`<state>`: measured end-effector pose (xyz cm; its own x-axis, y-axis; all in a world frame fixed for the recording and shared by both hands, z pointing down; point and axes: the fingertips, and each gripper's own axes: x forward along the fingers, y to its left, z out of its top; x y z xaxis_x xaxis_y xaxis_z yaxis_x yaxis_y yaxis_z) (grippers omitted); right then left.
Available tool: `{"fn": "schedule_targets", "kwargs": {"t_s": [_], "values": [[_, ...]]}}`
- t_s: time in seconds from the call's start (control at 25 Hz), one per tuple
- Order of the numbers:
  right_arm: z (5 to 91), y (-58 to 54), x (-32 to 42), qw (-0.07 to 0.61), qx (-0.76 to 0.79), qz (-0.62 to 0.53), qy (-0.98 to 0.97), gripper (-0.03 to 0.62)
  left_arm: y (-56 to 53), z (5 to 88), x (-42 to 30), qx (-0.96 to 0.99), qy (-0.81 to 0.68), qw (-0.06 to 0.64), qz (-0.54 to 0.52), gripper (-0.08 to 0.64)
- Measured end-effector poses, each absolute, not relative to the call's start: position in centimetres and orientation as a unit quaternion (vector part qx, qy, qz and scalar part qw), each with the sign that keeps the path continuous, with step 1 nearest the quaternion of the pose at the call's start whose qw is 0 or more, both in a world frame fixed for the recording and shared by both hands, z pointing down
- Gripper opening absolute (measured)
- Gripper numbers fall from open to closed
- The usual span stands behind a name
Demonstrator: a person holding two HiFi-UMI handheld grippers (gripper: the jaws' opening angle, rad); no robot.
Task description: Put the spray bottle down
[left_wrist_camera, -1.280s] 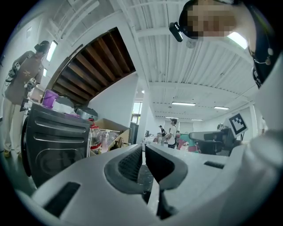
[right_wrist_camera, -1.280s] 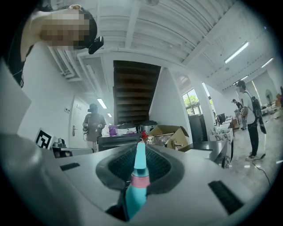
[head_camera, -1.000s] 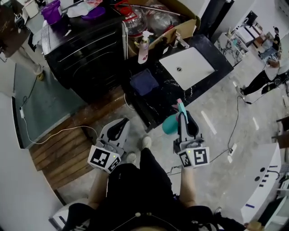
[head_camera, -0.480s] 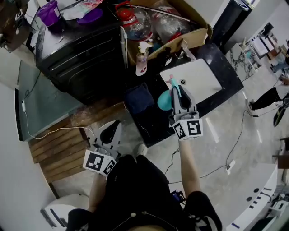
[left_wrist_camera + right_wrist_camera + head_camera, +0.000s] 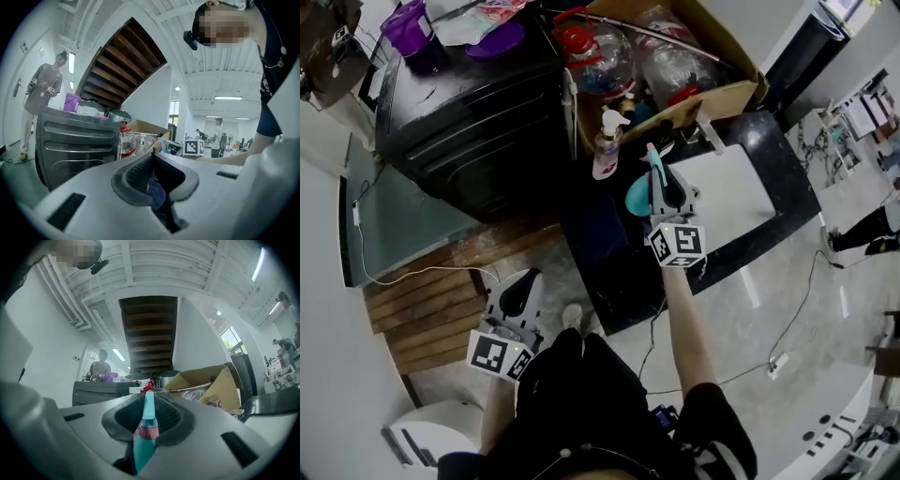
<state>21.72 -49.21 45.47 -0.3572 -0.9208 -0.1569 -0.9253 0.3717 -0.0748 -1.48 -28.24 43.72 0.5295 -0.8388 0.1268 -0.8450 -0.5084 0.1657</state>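
txt: none legible | labels: unreadable | nos/signs: none

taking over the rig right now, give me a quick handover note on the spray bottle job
Right tool: shut on the teal spray bottle, whose nozzle points forward between the jaws. It appears to be held above the black counter, beside the white sink and near the pump bottle.
Left tool: jaws together, nothing held, low at the person's left side.
Done: bottle is gripped and brought over the counter.
Left: lower it onto a bare part of the counter, open the jaws, back away.
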Motion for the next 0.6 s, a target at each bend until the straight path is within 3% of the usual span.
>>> {"fn": "schedule_targets", "kwargs": {"t_s": [0.6], "values": [[50.0,-53.0,20.8,0.071,-0.568,0.006,0.820,0.064,-29.7,45.2,-2.3,0.864,-0.489,0.115,0.033,0.020]]}}
